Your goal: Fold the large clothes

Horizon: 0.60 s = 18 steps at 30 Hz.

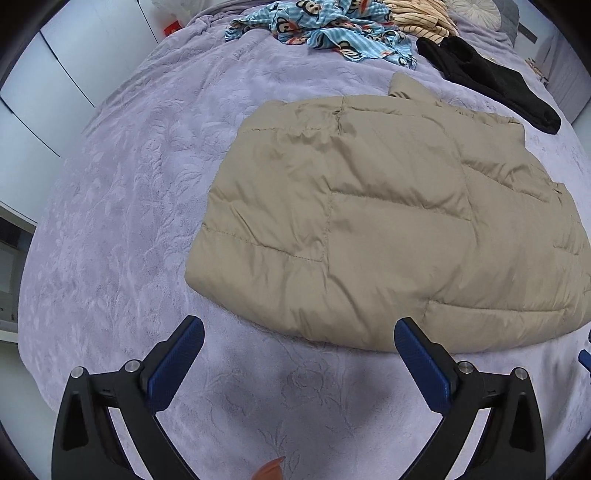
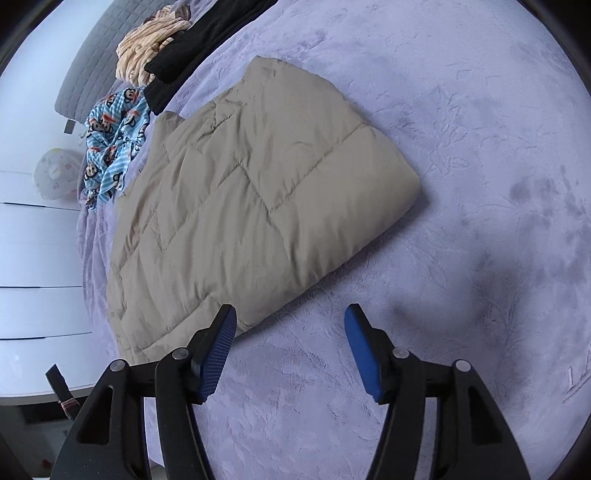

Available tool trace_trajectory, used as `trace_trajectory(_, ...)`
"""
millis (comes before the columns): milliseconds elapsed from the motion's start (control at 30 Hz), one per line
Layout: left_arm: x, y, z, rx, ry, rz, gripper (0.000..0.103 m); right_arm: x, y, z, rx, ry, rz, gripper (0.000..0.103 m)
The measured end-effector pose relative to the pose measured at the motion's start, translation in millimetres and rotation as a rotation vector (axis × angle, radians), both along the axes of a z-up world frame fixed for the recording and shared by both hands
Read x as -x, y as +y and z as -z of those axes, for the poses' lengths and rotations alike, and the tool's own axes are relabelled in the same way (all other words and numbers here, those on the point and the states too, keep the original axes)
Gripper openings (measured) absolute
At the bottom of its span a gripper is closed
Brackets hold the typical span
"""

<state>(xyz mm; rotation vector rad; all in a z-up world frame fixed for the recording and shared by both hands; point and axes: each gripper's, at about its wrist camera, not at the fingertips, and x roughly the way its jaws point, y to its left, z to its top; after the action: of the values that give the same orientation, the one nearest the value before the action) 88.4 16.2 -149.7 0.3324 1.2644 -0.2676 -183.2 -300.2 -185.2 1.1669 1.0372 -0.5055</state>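
A tan quilted puffer jacket (image 1: 369,221) lies folded into a rough rectangle on the lilac bedspread (image 1: 129,221). It also shows in the right wrist view (image 2: 240,206). My left gripper (image 1: 299,328) is open and empty, just short of the jacket's near edge. My right gripper (image 2: 290,317) is open and empty, its left finger beside the jacket's near corner. Neither gripper touches the jacket.
A blue monkey-print garment (image 1: 325,29), a striped cream garment (image 1: 421,18) and a black garment (image 1: 491,81) lie bunched at the far end of the bed. White cabinet doors (image 1: 44,92) stand to the left. A grey headboard (image 2: 92,74) shows in the right wrist view.
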Motion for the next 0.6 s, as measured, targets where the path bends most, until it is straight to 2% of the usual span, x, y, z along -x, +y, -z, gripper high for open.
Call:
trace_trajectory(67, 3.1, 0.2, 1.8, -0.004, -0.001, 0.003, 0.103, 3.1, 3.9, 3.6, -0.004, 0.0, 0.007, 0.073)
trace_trajectory(133, 4.6, 0.1, 4.0, -0.001, 0.006, 0.004, 0.103, 6.8, 7.3, 6.3, 0.001, -0.002, 0.021, 0.074)
trace_trajectory(200, 6.0, 1.3, 7.2, 0.003, 0.013, 0.003, 0.103, 8.8, 8.9, 10.5, -0.005, -0.008, 0.031, 0.084)
trace_trajectory(600, 8.9, 5.2, 38.4, -0.004, 0.038, 0.016, 0.103, 8.6, 23.5, 47.9, -0.076, -0.096, 0.062, 0.086)
